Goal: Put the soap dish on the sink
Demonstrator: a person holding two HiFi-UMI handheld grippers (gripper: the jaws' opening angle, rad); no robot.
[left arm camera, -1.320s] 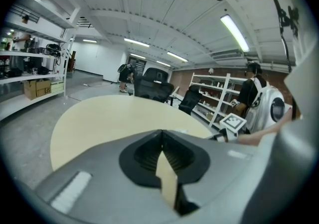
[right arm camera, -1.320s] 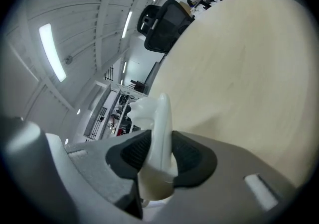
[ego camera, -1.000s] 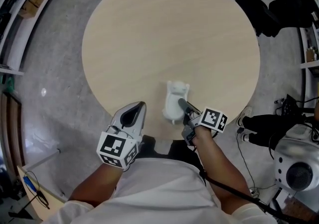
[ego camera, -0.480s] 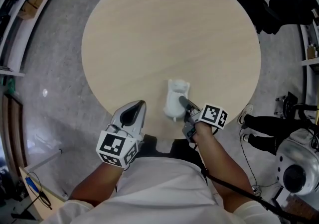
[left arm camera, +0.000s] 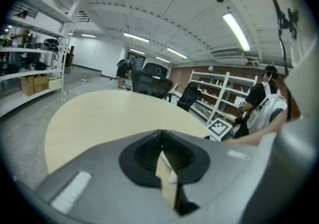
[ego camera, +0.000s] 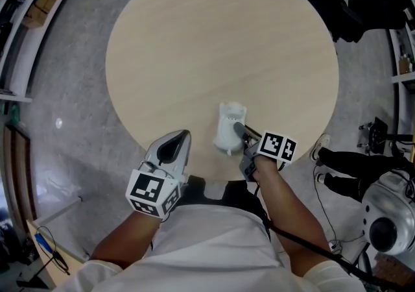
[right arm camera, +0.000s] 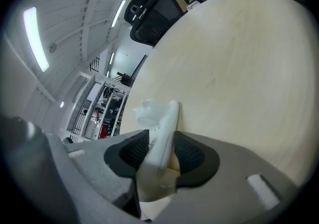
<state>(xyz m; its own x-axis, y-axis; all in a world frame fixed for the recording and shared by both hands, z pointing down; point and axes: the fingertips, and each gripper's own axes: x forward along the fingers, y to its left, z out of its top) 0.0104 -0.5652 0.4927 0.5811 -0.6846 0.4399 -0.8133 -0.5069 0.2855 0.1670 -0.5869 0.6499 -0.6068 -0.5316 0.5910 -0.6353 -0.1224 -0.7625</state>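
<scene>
- While the white soap dish lies on the round wooden table, close to its near edge and slightly right of centre, the right gripper reaches onto it from the near side.
- In the right gripper view the dish's raised rim stands between the two dark pads. These jaws have just been opening and now stand wide. A sliver of tabletop shows between the rim and the right-hand pad, so the dish sits between the jaws but is not pinched.
- At its far end the dish ends in two small rounded knobs.
- To the left of the dish and apart from it, the left gripper hangs over the near part of the table. Its jaws are drawn together at the tips, with nothing between them.
- Each gripper's marker cube faces up toward the head camera.
- Beyond the table's far side, a black office chair stands on the grey floor.
</scene>
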